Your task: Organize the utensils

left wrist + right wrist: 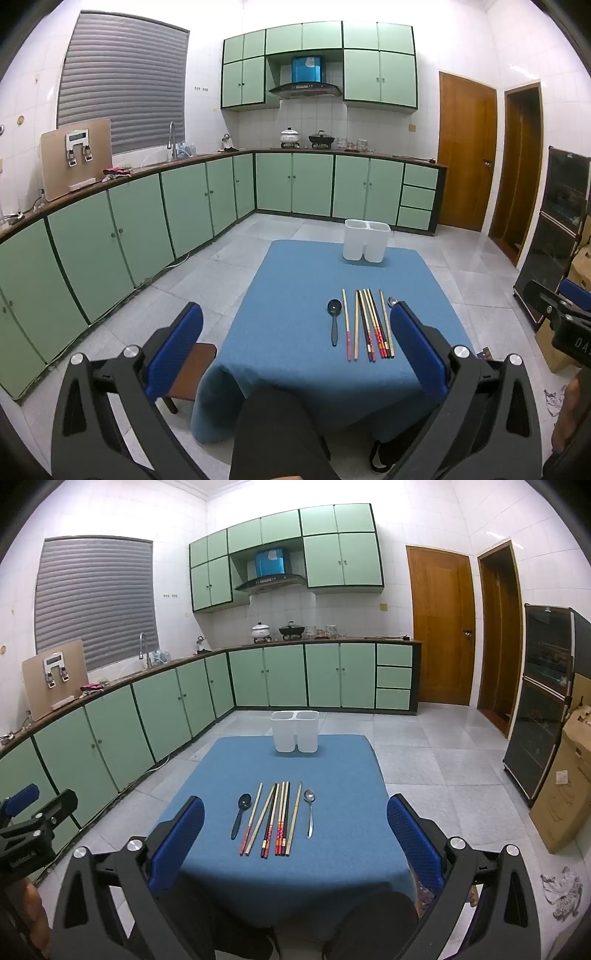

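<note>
Several chopsticks (275, 818) lie side by side on the blue table (332, 768), with a black spoon (240, 816) to their left and a metal spoon (310, 810) to their right. A white two-compartment holder (294, 731) stands at the table's far edge. The same chopsticks (367, 323), black spoon (334, 321) and holder (366, 240) show in the left wrist view; the metal spoon (392, 301) is partly hidden by a finger. My left gripper (295, 343) and right gripper (295, 834) are open, empty, held above the near edge.
Green cabinets (147, 709) line the left and back walls. A wooden stool (192, 373) stands left of the table. A dark cabinet (546, 701) and cardboard box (565, 779) are at the right. My knees (273, 432) sit under the near edge.
</note>
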### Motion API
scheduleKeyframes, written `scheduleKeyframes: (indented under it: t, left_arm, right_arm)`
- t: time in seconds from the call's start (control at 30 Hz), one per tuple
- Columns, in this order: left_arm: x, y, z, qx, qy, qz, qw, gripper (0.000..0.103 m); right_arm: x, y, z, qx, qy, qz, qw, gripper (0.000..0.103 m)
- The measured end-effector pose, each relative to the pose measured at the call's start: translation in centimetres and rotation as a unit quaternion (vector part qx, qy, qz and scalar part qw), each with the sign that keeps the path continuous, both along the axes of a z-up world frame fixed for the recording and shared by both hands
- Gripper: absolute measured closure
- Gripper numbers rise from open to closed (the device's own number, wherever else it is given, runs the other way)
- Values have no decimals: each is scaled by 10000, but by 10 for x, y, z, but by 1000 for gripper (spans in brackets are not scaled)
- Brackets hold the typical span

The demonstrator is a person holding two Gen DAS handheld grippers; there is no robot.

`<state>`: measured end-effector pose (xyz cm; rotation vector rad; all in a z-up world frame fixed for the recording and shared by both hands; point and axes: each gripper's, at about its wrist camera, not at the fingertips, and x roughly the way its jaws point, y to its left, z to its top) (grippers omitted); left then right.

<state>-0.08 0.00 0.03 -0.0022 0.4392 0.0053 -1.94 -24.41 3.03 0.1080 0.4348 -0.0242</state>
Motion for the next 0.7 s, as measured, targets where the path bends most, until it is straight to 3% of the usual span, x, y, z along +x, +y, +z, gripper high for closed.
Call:
scheduleKeyframes:
  t: [0.7]
  left_arm:
    - [-1, -5, 4, 21, -2, 3, 10000, 5]
  right_arm:
    - [0, 0, 0, -12, 19, -5, 10000, 6]
